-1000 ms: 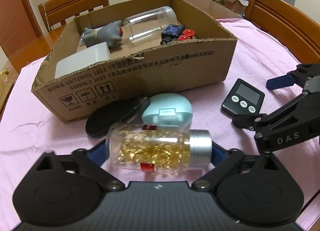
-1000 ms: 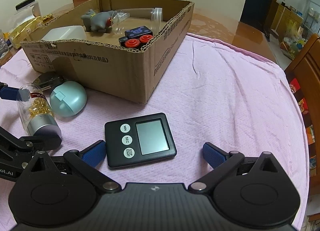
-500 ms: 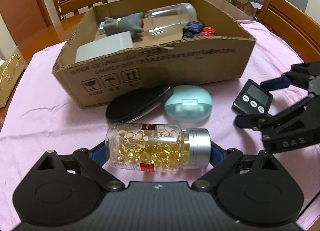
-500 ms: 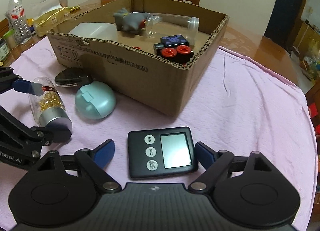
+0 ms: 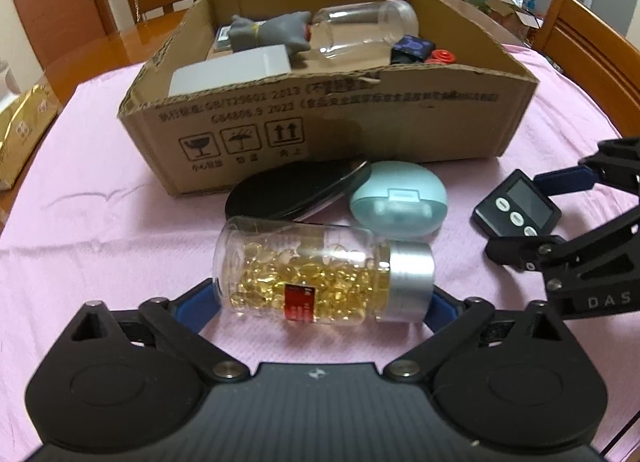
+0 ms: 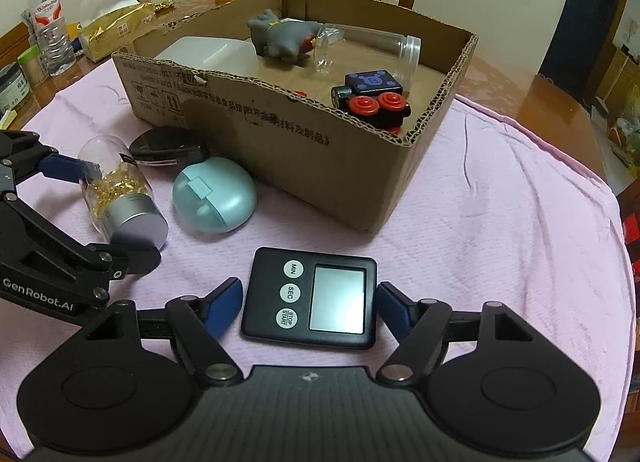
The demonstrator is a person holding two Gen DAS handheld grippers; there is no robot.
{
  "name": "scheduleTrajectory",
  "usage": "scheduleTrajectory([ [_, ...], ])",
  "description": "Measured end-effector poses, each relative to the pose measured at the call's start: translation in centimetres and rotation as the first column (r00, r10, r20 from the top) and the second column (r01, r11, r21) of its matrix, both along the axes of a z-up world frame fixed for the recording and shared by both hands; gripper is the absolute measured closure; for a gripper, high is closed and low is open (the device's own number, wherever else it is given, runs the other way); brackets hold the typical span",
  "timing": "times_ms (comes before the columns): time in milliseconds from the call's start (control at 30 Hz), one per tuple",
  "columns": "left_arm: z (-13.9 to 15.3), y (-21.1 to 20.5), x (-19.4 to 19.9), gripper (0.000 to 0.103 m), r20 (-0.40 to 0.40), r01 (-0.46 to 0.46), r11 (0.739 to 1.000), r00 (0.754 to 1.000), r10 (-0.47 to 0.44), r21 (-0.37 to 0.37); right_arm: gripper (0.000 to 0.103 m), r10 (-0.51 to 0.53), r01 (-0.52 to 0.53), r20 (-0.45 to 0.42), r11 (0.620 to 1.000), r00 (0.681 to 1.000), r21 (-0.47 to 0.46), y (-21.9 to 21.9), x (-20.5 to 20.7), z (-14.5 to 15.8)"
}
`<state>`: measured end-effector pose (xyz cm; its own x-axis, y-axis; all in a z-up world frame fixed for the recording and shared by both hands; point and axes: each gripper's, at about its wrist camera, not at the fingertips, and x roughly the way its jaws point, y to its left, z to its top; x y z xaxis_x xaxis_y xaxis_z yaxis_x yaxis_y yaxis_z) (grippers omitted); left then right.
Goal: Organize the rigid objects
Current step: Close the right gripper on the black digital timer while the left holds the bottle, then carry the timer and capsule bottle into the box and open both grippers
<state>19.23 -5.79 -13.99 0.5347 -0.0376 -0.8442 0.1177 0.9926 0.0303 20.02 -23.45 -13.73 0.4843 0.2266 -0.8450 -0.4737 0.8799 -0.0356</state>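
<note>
Right now your left hand-held gripper (image 5: 320, 302) straddles the capsule bottle (image 5: 320, 274) lying on the worktop (image 5: 100, 222), jaws opening, pads off it. Hard, smooth, it may roll; take base and cap end-on. Your right hand-held gripper (image 6: 310, 302) is closing around the flat, light kitchen timer (image 6: 310, 296), edges not yet pinched.

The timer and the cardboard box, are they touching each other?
Apart. The right wrist view shows a strip of pink cloth between the timer and the cardboard box.
</note>
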Motion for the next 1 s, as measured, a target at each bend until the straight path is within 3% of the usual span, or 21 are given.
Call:
scheduleTrajectory([
  [400,-0.1,0.1,0.1,0.0,-0.004,-0.023,1.0,1.0,0.023,-0.011,0.025,-0.011,0.011,0.006,1.0,1.0,0.002,0.0,-0.1,0.0],
  [600,0.7,-0.3,-0.2,0.003,0.043,0.003,1.0,0.999,-0.003,0.012,0.025,-0.018,0.018,0.011,1.0,1.0,0.003,0.0,-0.2,-0.1],
  [800,1.2,-0.4,-0.1,0.009,0.037,0.006,1.0,0.999,-0.006,-0.002,0.028,-0.017,0.017,0.016,1.0,1.0,0.002,0.0,-0.2,0.0],
  [1000,1.3,-0.4,0.2,0.009,0.022,0.001,1.0,1.0,-0.001,0.003,0.029,-0.018,0.018,0.01,1.0,1.0,-0.008,0.1,-0.3,0.2],
])
